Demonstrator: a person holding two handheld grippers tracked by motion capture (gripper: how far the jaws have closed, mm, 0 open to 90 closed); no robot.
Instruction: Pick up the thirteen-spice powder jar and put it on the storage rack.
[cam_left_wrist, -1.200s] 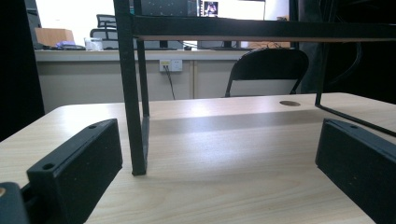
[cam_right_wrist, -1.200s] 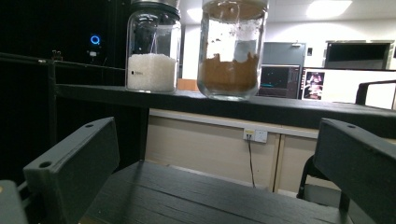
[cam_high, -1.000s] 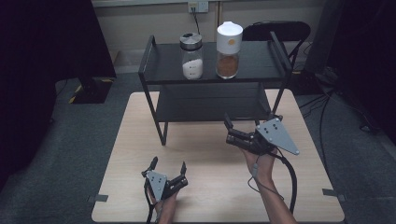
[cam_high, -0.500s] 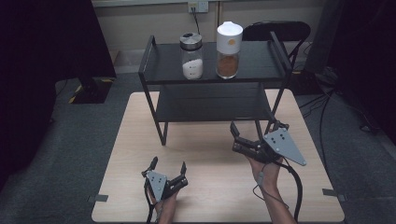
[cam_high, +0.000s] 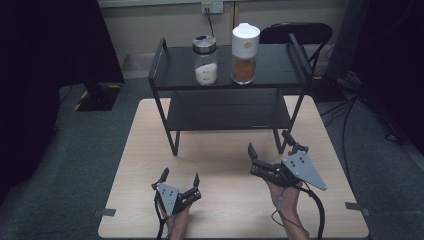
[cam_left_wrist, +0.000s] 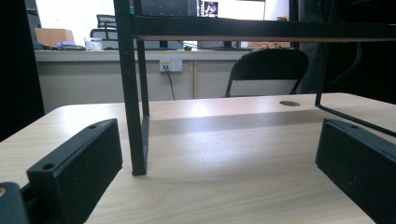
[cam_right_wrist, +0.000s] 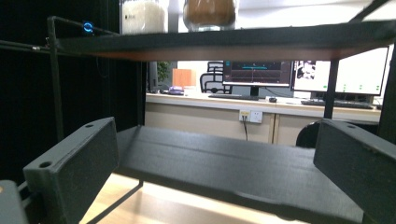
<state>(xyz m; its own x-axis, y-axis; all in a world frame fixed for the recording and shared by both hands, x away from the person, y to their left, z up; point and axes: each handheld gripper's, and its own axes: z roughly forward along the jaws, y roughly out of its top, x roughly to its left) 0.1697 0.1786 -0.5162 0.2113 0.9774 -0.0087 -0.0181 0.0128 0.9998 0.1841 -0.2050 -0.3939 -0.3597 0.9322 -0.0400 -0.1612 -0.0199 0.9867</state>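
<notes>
Two empty tongs, left (cam_high: 179, 180) and right (cam_high: 270, 147), gape over a pale wooden table (cam_high: 225, 200).

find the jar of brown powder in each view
High view: the brown powder jar stands on the rack's top shelf, right of the white powder jar.
Left gripper view: not in it.
Right gripper view: its base at top centre, on that shelf.
Shared landmark: the black rack.
</notes>
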